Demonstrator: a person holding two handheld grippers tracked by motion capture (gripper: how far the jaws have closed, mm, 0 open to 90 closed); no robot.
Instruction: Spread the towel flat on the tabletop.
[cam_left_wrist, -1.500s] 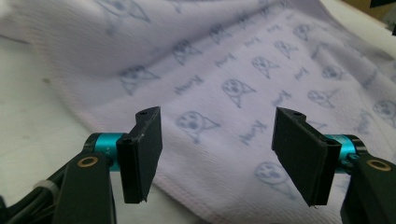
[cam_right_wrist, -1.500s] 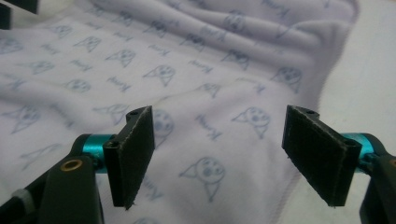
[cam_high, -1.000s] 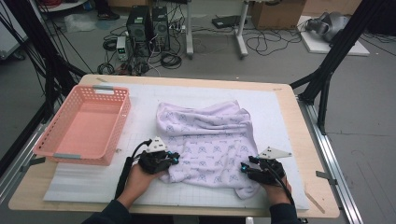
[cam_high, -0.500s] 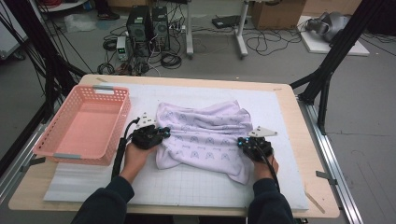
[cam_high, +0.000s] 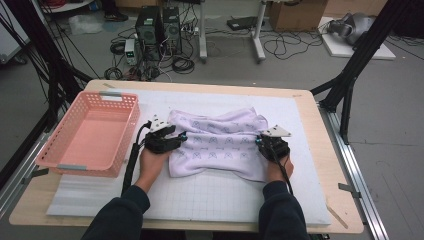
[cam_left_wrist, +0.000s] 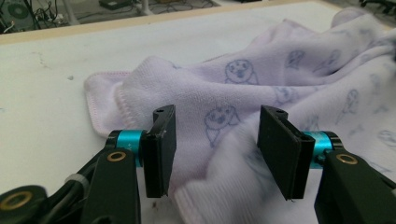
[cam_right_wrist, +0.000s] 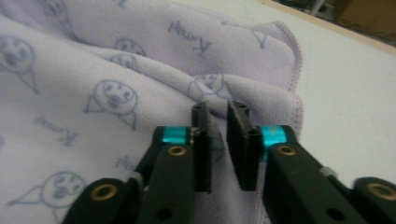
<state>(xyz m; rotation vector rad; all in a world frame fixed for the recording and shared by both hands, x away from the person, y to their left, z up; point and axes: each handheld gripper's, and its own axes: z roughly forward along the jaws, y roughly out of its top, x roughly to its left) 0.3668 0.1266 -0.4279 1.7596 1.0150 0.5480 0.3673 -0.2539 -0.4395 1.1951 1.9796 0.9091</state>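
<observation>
A wooden table (cam_high: 320, 150) was covered by a white gridded mat (cam_high: 215, 195), and at its nine o'clock side a pink basket (cam_high: 90, 135) was set, well apart from the right gripper. At the centre of the mat a lilac towel (cam_high: 220, 145), printed with small animal faces, was spread in a loosely folded, rumpled band. Its nine o'clock edge was met by the left gripper (cam_high: 176, 138), whose jaws were seen in the left gripper view (cam_left_wrist: 215, 149) to be held wide apart, with a fold of the towel lying between them but not pinched. Its three o'clock edge was met by the right gripper (cam_high: 261, 142); in the right gripper view (cam_right_wrist: 218, 144) the jaws were drawn nearly together over a fold of the towel, a narrow gap being left between them.
</observation>
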